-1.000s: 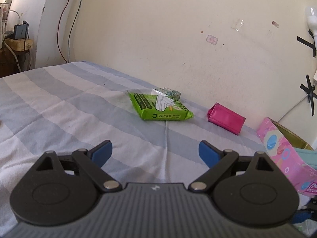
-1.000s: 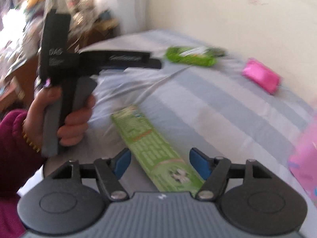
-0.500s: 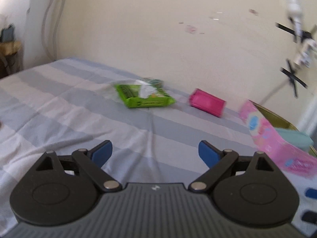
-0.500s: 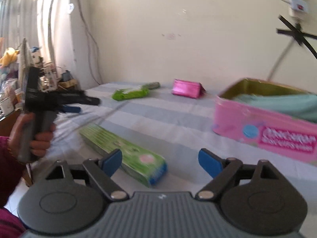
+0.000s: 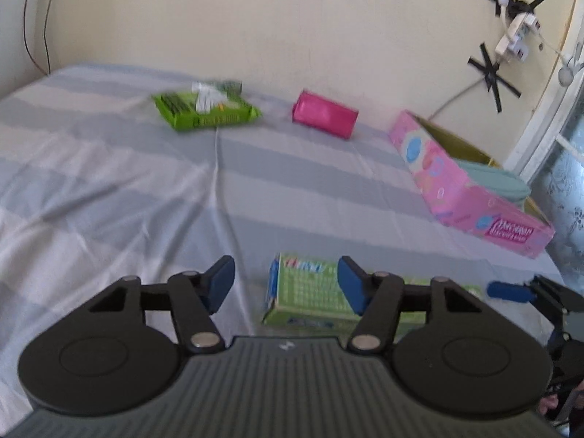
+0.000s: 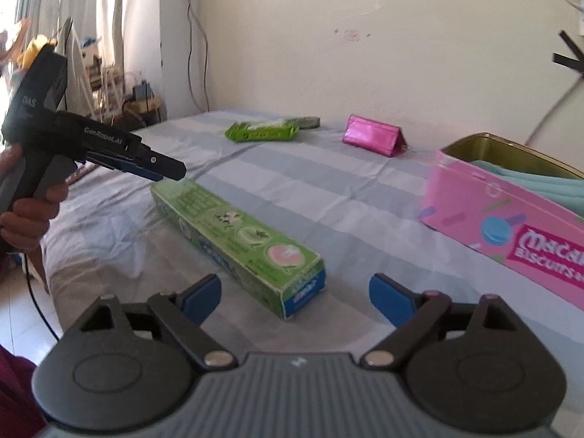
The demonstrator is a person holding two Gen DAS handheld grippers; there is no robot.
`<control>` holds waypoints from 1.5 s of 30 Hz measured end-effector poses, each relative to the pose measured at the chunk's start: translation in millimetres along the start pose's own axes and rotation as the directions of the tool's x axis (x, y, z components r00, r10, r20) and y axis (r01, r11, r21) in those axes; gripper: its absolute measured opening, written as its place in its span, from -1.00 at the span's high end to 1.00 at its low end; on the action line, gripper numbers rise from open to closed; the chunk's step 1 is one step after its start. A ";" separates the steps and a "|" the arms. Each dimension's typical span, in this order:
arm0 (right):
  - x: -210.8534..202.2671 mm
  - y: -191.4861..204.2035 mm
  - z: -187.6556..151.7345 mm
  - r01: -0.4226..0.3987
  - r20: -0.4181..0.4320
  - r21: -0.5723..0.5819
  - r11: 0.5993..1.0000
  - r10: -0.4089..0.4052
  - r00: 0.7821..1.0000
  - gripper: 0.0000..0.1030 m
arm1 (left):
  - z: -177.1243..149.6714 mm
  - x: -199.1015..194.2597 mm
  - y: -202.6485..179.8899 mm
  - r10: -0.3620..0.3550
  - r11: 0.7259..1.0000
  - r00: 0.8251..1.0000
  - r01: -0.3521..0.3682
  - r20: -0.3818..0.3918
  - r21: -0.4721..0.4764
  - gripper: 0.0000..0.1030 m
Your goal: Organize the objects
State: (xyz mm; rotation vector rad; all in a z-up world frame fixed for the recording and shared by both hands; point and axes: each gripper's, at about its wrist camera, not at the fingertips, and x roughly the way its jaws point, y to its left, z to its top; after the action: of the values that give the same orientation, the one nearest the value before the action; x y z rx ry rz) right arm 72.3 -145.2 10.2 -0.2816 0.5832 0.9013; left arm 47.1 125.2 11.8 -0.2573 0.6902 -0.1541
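Observation:
A long green toothpaste box (image 6: 237,241) lies on the striped bed sheet; it also shows in the left wrist view (image 5: 310,295). My left gripper (image 5: 286,284) is open and empty, hovering just above the box's far end; it shows from the side in the right wrist view (image 6: 160,168). My right gripper (image 6: 295,292) is open and empty, just short of the box's near end. A green wipes pack (image 5: 206,111) (image 6: 262,131) and a pink pouch (image 5: 325,116) (image 6: 376,140) lie near the wall. A pink biscuit tin (image 5: 471,189) (image 6: 511,219) holds teal cloth.
The bed (image 5: 109,168) runs to the cream wall. Taped cables and a power strip (image 5: 511,40) hang on the wall at the right. Cluttered furniture (image 6: 120,106) stands beyond the bed's left side. A window frame (image 5: 547,120) is at the far right.
My left gripper swung right and down so the toothpaste box now sits under its fingers. My right gripper came closer to the box's near end. Both stayed open.

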 end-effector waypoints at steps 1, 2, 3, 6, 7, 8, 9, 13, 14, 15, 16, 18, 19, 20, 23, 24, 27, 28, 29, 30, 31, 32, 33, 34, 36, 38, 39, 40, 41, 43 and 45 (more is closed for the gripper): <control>4.2 -0.2 0.6 -0.008 -0.013 0.003 1.000 0.008 1.000 -0.63 | -2.0 2.2 0.6 -0.009 1.000 1.000 0.009 -0.004 -0.006 -0.26; 9.1 -0.5 0.9 -0.021 -0.029 0.009 1.000 0.022 0.999 -0.55 | -3.0 3.1 1.5 -0.039 0.999 0.999 0.039 -0.011 -0.019 -0.26; 13.5 -0.3 0.8 -0.034 -0.043 0.015 0.999 0.035 0.998 -0.51 | -3.2 4.9 1.8 -0.069 0.997 0.997 0.068 -0.025 -0.031 -0.25; 14.6 4.1 0.9 -0.033 -0.019 -0.007 0.999 0.033 0.999 -0.22 | -4.3 10.6 -2.4 -0.101 0.994 0.994 0.100 -0.031 -0.054 -0.26; 14.6 3.4 1.1 -0.029 -0.018 -0.004 1.000 0.029 0.999 -0.22 | -4.0 11.2 -6.8 -0.090 0.995 0.996 0.089 -0.027 -0.042 -0.26; 13.7 1.1 0.5 -0.026 -0.015 0.007 1.000 0.027 1.000 -0.21 | -3.2 11.9 -11.2 -0.081 0.996 0.996 0.080 -0.027 -0.036 -0.26; 12.2 -1.6 -0.8 -0.017 -0.009 0.022 1.000 0.017 1.000 -0.21 | -1.6 13.1 -14.3 -0.084 0.996 0.996 0.083 -0.032 -0.037 -0.26; -5.1 -15.6 -1.8 0.030 0.046 0.041 0.999 -0.032 0.998 -0.20 | 15.0 13.6 -39.1 -0.106 0.994 0.994 0.106 -0.011 0.023 -0.25; -12.1 -21.4 0.1 0.049 0.068 0.045 0.998 -0.052 0.996 -0.20 | 23.0 13.4 -49.6 -0.115 0.992 0.993 0.115 0.004 0.046 -0.25; -18.8 -26.9 2.1 0.069 0.088 0.051 0.996 -0.073 0.993 -0.20 | 30.6 13.9 -58.9 -0.125 0.990 0.992 0.124 0.017 0.065 -0.25; -26.8 -34.3 5.0 0.094 0.111 0.057 0.994 -0.100 0.989 -0.20 | 39.9 15.0 -70.5 -0.138 0.987 0.990 0.135 0.031 0.083 -0.25; -41.2 -50.4 11.5 0.149 0.150 0.064 0.987 -0.157 0.976 -0.20 | 58.1 19.9 -94.3 -0.169 0.980 0.984 0.161 0.058 0.117 -0.25; -49.0 -60.5 14.4 0.183 0.171 0.068 0.981 -0.192 0.966 -0.20 | 66.6 24.3 -107.0 -0.188 0.975 0.980 0.177 0.071 0.137 -0.25; -54.6 -70.3 16.7 0.210 0.183 0.073 0.975 -0.220 0.958 -0.20 | 75.2 30.1 -120.8 -0.209 0.968 0.975 0.194 0.082 0.156 -0.26; -67.6 -100.4 23.3 0.294 0.205 0.082 0.952 -0.305 0.930 -0.20 | 95.5 51.6 -156.5 -0.256 0.955 0.961 0.235 0.101 0.180 -0.26; -69.7 -110.1 25.3 0.319 0.209 0.080 0.944 -0.329 0.921 -0.20 | 101.4 59.6 -167.2 -0.268 0.952 0.958 0.246 0.105 0.184 -0.26; -69.2 -140.6 31.7 0.391 0.203 0.058 0.918 -0.394 0.896 -0.20 | 115.7 86.6 -199.5 -0.280 0.946 0.953 0.254 0.114 0.202 -0.26; -66.5 -150.7 34.7 0.409 0.195 0.050 0.911 -0.410 0.891 -0.20 | 118.3 92.0 -209.6 -0.278 0.946 0.953 0.251 0.117 0.206 -0.26; -62.0 -161.1 38.6 0.425 0.185 0.042 0.904 -0.426 0.886 -0.21 | 121.9 100.8 -220.4 -0.276 0.945 0.954 0.248 0.119 0.212 -0.26; -57.8 -171.6 40.8 0.440 0.174 0.037 0.897 -0.440 0.881 -0.22 | 124.3 108.2 -229.1 -0.274 0.945 0.954 0.244 0.120 0.216 -0.26; -52.8 -181.9 43.3 0.456 0.162 0.032 0.890 -0.454 0.876 -0.22 | 126.9 116.3 -237.8 -0.270 0.946 0.955 0.239 0.122 0.221 -0.26; -48.0 -192.0 46.4 0.474 0.147 0.022 0.880 -0.472 0.869 -0.22 | 129.6 125.4 -246.0 -0.265 0.946 0.956 0.232 0.126 0.226 -0.26; -41.5 -201.0 47.3 0.491 0.135 0.010 0.871 -0.488 0.862 -0.22 | 131.7 132.9 -252.7 -0.259 0.947 0.957 0.224 0.129 0.231 -0.26; -34.1 -207.9 49.4 0.509 0.122 -0.006 0.861 -0.505 0.855 -0.22 | 133.2 139.7 -258.2 -0.251 0.948 0.959 0.215 0.131 0.236 -0.26; -19.8 -218.2 52.4 0.544 0.097 -0.038 0.838 -0.538 0.837 -0.23 | 134.7 155.9 -268.0 -0.223 0.951 0.967 0.188 0.125 0.245 -0.26; -6.1 -229.8 54.0 0.569 0.078 -0.053 0.820 -0.565 0.821 -0.24 | 134.0 172.3 -275.7 -0.181 0.954 0.977 0.146 0.115 0.262 -0.28; -1.0 -234.5 55.2 0.578 0.072 -0.046 0.815 -0.574 0.816 -0.24 | 133.4 179.4 -278.8 -0.164 0.954 0.981 0.131 0.104 0.270 -0.28; 4.6 -240.1 56.7 0.586 0.058 -0.031 0.810 -0.583 0.810 -0.24 | 131.9 186.9 -282.2 -0.143 0.953 0.985 0.113 0.091 0.280 -0.28; 8.2 -245.1 57.2 0.595 0.057 -0.015 0.803 -0.594 0.803 -0.24 | 130.5 191.4 -284.8 -0.119 0.953 0.989 0.090 0.086 0.289 -0.30; 10.2 -251.3 57.9 0.596 0.055 0.013 0.803 -0.596 0.801 -0.23 | 127.5 194.9 -286.1 -0.076 0.952 0.993 0.045 0.090 0.302 -0.36; 5.9 -250.2 57.3 0.599 0.053 0.043 0.799 -0.601 0.798 -0.26 | 124.6 194.8 -286.3 -0.054 0.947 0.994 0.021 0.093 0.321 -0.42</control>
State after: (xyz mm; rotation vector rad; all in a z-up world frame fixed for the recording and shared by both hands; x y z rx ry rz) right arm 296.1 -264.5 50.7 -0.3868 0.4027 0.2798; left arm 260.1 -169.8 67.2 0.0341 0.5504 -0.2847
